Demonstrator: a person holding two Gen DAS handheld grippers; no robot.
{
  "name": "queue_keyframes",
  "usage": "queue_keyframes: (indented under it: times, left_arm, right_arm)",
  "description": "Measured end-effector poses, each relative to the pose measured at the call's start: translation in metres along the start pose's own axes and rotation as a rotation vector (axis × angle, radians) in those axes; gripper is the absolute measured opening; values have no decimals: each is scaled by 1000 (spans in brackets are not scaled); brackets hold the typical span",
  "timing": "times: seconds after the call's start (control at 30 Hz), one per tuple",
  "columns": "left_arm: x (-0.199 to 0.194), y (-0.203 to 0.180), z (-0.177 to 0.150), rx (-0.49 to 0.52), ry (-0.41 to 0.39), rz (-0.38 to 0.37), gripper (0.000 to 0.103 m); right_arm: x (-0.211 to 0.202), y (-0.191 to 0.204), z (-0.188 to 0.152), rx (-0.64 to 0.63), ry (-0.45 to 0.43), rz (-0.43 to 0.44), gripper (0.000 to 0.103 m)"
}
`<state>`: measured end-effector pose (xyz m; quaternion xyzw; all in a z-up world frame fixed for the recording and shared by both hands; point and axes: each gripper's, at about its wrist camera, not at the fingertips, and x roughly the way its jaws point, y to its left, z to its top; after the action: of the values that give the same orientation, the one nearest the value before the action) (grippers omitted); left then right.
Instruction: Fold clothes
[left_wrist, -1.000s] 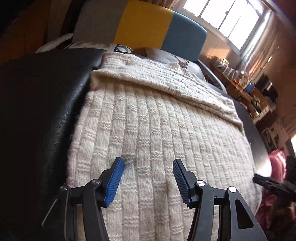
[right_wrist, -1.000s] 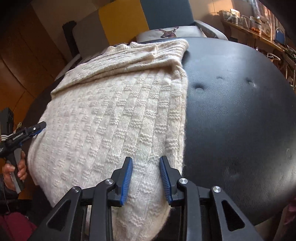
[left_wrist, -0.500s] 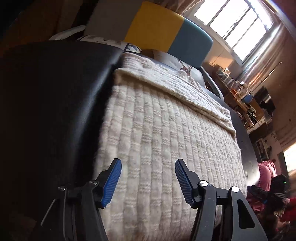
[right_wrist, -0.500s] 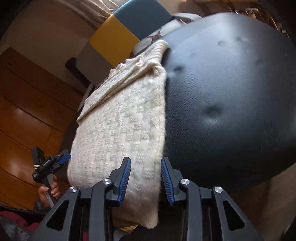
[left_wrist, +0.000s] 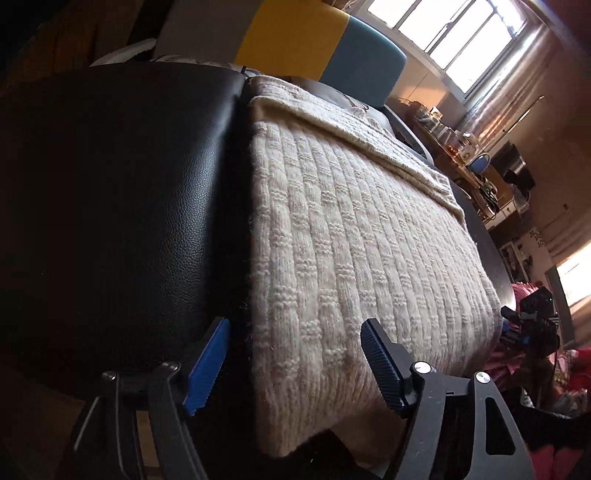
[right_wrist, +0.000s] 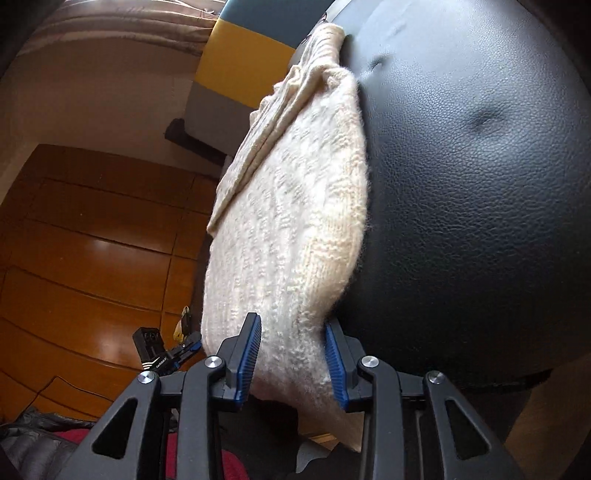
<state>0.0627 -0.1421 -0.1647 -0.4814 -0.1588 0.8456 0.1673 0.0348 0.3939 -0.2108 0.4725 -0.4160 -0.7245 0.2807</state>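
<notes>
Left gripper (left_wrist: 295, 365), jaws wide, straddles the near left corner of the cream knit sweater (left_wrist: 354, 236) at its hanging hem, gripping nothing; likely lined up to pinch that corner for a fold. Sweater lies flat on the black leather ottoman (left_wrist: 110, 192), far part already doubled over, near hem draping off the ottoman's front edge. Right gripper (right_wrist: 291, 360), jaws narrower, brackets the sweater's near right corner (right_wrist: 291, 258); pads look just clear, contact uncertain, probably poised for a matching pinch.
</notes>
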Motion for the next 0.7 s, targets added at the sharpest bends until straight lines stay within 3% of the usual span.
queue_keyframes:
  times: [0.17, 0.27, 0.4, 0.47, 0.53, 0.63, 0.7]
  left_arm:
    - [-3, -7, -3, 52, -13, -48, 73]
    - [1, -13, -3, 87, -13, -23, 73]
    - [1, -10, 1, 59, -8, -29, 73]
    - [2, -9, 2, 53, -2, -28, 75]
    - [4, -10, 2, 52, 4, -22, 83]
    - [8, -16, 3, 59, 18, 9, 85]
    - [11, -20, 4, 49, 21, 36, 84]
  right_arm:
    - [4, -1, 1, 18, -13, 23, 34]
    - [8, 4, -1, -27, -34, 9, 34]
    - [15, 13, -3, -82, -49, -11, 34]
    - [17, 17, -3, -102, -48, -25, 34]
    - [19, 17, -3, -88, -45, -23, 34]
    - [21, 20, -6, -98, -42, -50, 34]
    - [22, 22, -9, -105, -40, -68, 24]
